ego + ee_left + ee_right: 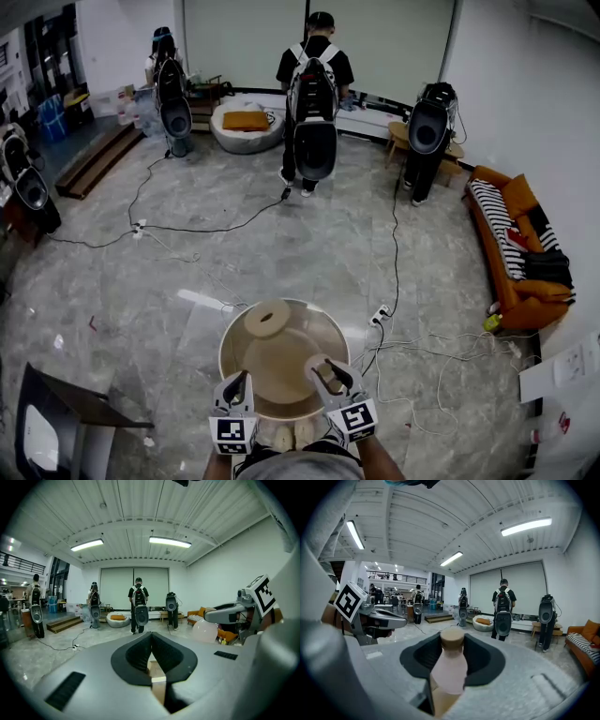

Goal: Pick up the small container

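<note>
One round table [228,349], glossy stone floor [309,246].

Head cam sits high and looks fwd and steeply down on the round table [281,364], w/ the left gripper [234,382] and the right gripper [330,373] close at the bottom edge. Each gripper cam rides just behind its own jaws and looks almost level across the room; each one catches the other gripper at its side edge. All 3 views share the middle person w/ backpack [313,103] and the orange sofa [511,244].
</note>
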`<state>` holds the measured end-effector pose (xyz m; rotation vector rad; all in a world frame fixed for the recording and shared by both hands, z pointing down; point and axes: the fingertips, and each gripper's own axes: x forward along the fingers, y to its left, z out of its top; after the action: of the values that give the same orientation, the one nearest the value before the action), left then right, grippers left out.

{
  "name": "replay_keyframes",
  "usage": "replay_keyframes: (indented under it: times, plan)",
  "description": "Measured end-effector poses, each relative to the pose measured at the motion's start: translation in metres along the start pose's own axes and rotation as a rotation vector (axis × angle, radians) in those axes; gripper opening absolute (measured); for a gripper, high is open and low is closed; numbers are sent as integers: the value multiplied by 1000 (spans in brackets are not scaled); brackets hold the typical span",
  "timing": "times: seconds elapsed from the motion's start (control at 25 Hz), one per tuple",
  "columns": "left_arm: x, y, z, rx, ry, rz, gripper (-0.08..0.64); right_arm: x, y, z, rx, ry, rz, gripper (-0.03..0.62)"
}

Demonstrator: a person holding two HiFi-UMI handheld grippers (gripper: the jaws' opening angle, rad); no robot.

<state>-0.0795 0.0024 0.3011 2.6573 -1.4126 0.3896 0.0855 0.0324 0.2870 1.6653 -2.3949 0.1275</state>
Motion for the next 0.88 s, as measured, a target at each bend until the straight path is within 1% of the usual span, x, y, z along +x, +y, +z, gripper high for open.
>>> replay_keyframes:
  times: [0.16, 0.28, 0.6, 0.76, 0.88]
  plan:
    - [2, -3, -2, 10, -1, -5, 18, 1, -1, 2, 7, -8, 1, 140]
    - [3, -2, -2, 1, -5, 5, 18, 0, -4, -1, 10, -9, -3, 140]
    - [-1, -2, -2, -1, -1, 3, 18, 0, 2, 1, 16, -11, 8, 140]
    - [-2, -2, -9, 2, -6, 8, 18, -1, 4, 2, 16, -18, 12, 140]
    - [-3, -2, -6, 3, -5, 7, 18, -1, 5, -1, 17, -16, 12, 140]
